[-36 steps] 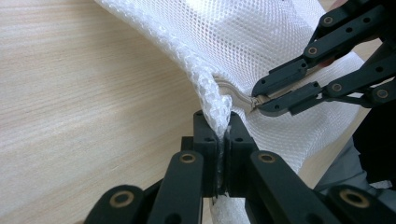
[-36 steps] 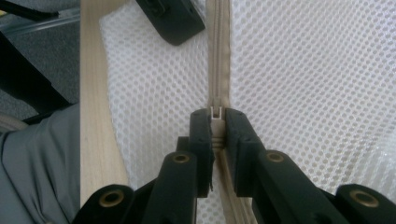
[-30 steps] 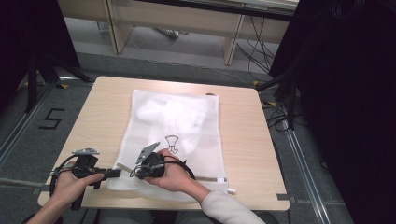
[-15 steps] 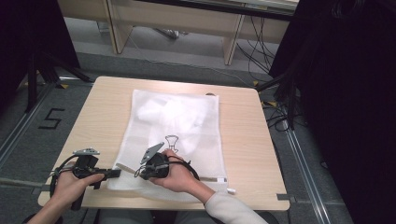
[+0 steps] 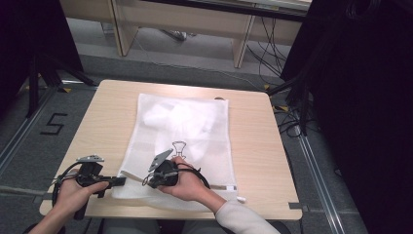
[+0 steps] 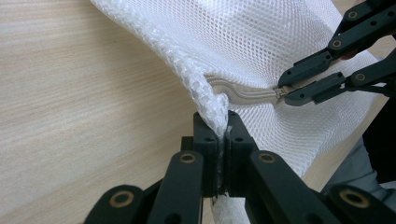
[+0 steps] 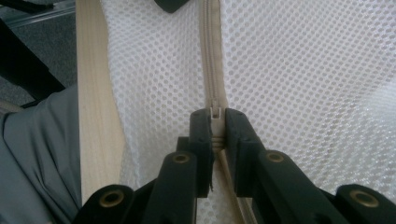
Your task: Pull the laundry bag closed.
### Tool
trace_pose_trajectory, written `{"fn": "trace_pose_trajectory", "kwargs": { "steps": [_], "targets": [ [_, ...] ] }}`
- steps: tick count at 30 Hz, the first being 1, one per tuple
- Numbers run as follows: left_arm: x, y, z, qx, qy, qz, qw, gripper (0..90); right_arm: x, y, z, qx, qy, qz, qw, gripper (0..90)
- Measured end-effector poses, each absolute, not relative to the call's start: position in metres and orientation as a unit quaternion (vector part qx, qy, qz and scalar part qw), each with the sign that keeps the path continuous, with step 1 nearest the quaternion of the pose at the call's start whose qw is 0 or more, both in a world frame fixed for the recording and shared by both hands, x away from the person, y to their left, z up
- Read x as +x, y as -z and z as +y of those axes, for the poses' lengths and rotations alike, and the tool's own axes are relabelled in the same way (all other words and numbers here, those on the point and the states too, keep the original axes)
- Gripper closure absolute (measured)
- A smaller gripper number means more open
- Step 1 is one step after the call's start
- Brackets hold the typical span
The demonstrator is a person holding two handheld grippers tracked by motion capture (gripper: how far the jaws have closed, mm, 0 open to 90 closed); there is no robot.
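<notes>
We are looking down on a pale wooden table (image 5: 253, 146) with a white mesh laundry bag (image 5: 195, 126) lying flat across its middle, reaching from the centre down to the near edge at 6 o'clock. Something white and soft shows faintly through the upper part of the bag, and a black binder clip (image 5: 179, 147) rests on the mesh just above the right hand.

The left gripper (image 6: 223, 154) sits at about 7 o'clock on the table. Its jaws are closed tight on the bag's corner, where the mesh bunches into a thick, rope-like fold. The right gripper (image 7: 217, 140), near 6 o'clock, is pinched narrow on the small zipper pull (image 7: 216, 112), with the cream zipper tape (image 7: 210, 51) running straight away from it toward 12 o'clock in that gripper's own view.

We judge the step in hand to be working the zipper: one side anchors the cloth while the other holds the slider. Whether the bag is being opened or closed we cannot tell. The next move likely calls for a steady pull along the zipper line, keeping the corner taut so the slack mesh does not drag.

The mesh is an open honeycomb weave, light and floppy; the tabletop is smooth wood grain.
</notes>
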State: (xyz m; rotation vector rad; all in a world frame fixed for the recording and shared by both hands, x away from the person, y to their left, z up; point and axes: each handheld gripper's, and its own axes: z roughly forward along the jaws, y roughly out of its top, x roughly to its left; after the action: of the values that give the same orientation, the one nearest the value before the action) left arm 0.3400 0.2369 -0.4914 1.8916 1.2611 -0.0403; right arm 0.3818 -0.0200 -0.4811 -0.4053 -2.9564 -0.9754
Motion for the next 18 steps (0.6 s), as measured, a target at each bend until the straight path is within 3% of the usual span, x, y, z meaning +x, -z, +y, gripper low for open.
{"fn": "trace_pose_trajectory", "kwargs": {
  "steps": [18],
  "targets": [
    [0.3402,0.4916,0.2373,0.755,0.015,0.504,0.419,85.7,0.3809,0.4816,-0.0288,-0.134,0.307,-0.942,0.003,82.6]
  ]
}}
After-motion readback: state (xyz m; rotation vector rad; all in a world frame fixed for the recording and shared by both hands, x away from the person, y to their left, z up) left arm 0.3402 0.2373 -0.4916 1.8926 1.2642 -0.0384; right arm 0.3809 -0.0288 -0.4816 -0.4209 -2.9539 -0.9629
